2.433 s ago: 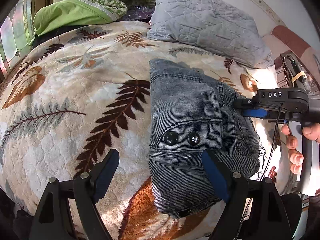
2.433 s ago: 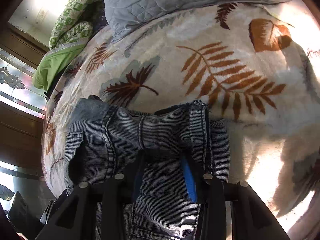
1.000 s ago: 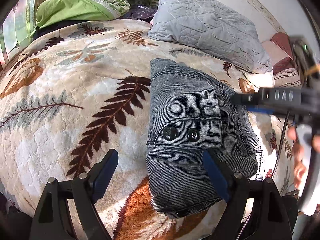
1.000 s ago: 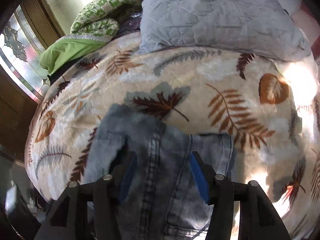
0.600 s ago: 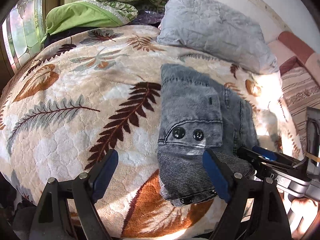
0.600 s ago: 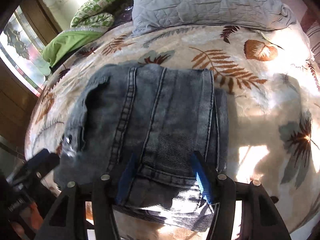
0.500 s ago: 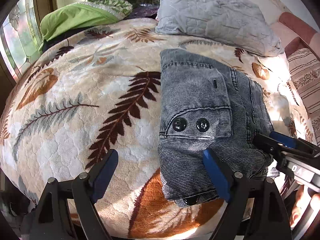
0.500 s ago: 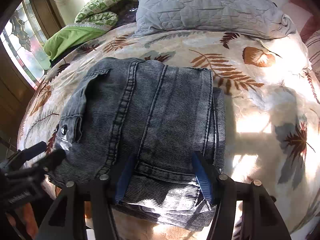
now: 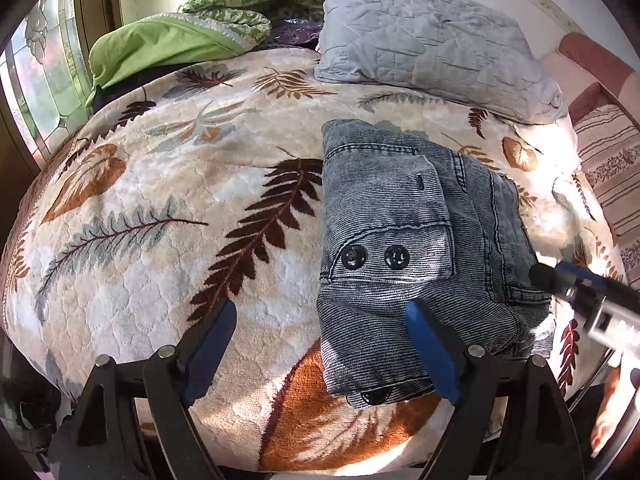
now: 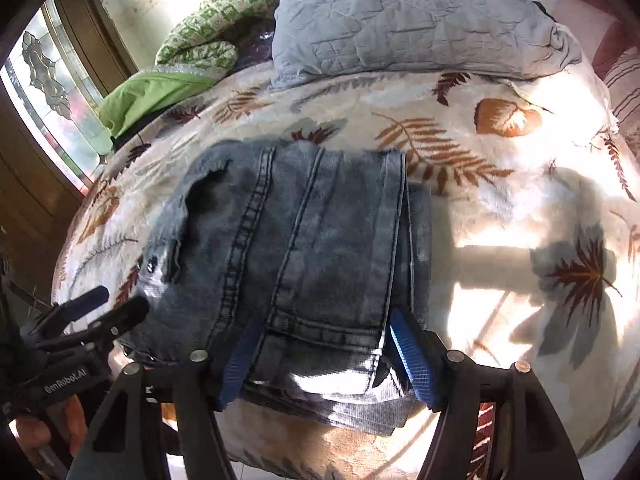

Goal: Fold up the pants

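Grey denim pants [image 9: 408, 232] lie folded into a compact stack on a leaf-print blanket [image 9: 160, 200]; a pocket flap with two dark snaps faces up. My left gripper [image 9: 320, 316] is open, its right finger over the stack's near left corner and its left finger over bare blanket. In the right wrist view the pants [image 10: 312, 240] fill the middle. My right gripper [image 10: 324, 332] straddles their near edge, jaws opening, with the cloth between the pads but not pinched. Each gripper also shows in the other's view: the right gripper [image 9: 560, 280] and the left gripper [image 10: 100, 308].
A grey quilted pillow [image 9: 432, 40] and green bedding [image 9: 168, 44] lie at the far end of the bed. A stained-glass window [image 9: 40, 80] is on the left and a striped cushion [image 9: 612, 168] on the right. A hand [image 10: 52, 428] holds the left gripper.
My right gripper has drawn back from deep over the pants to their near edge, and its jaws have widened. The left gripper has tilted slightly and stays open.
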`<state>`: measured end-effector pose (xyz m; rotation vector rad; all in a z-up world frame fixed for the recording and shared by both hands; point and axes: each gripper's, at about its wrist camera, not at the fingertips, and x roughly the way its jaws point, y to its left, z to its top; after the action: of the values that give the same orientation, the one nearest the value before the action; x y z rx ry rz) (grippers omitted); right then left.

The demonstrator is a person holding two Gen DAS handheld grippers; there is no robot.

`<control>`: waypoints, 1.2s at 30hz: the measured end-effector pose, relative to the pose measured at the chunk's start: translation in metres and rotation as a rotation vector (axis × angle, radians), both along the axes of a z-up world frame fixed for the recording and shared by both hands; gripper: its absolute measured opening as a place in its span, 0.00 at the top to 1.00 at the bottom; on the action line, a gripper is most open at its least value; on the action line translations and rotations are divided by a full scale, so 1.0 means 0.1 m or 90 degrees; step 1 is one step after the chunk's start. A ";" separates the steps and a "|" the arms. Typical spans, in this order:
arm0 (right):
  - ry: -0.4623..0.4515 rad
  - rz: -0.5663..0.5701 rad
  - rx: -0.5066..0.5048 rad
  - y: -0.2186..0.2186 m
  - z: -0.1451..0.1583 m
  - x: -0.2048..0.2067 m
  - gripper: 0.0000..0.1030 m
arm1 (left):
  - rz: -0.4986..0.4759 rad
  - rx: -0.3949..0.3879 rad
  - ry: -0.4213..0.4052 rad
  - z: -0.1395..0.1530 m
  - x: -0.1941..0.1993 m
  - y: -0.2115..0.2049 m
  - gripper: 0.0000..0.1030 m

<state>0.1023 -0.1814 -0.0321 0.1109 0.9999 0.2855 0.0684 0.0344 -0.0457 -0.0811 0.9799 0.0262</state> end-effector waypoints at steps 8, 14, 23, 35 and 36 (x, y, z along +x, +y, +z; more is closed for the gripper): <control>0.102 0.091 0.292 0.21 0.25 0.95 0.32 | -0.010 0.014 0.015 -0.10 0.02 -0.04 0.15; 0.183 -0.001 0.345 0.22 -0.43 1.25 0.33 | -0.019 0.008 0.010 -0.09 0.01 -0.02 0.14; -0.097 -0.027 0.074 -0.13 0.30 -0.06 0.21 | 0.004 -0.014 -0.036 0.13 -0.13 -0.02 0.14; -0.146 -0.088 -0.095 -0.34 0.03 -0.79 0.13 | -0.026 0.024 -0.062 0.20 -0.31 -0.32 0.14; -0.147 -0.091 -0.088 -0.35 0.03 -0.79 0.12 | -0.023 0.024 -0.061 0.20 -0.31 -0.32 0.14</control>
<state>0.0230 -0.2169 -0.0289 0.0223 0.7749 0.0956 0.0374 0.0027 -0.0259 -0.0294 0.8847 0.0080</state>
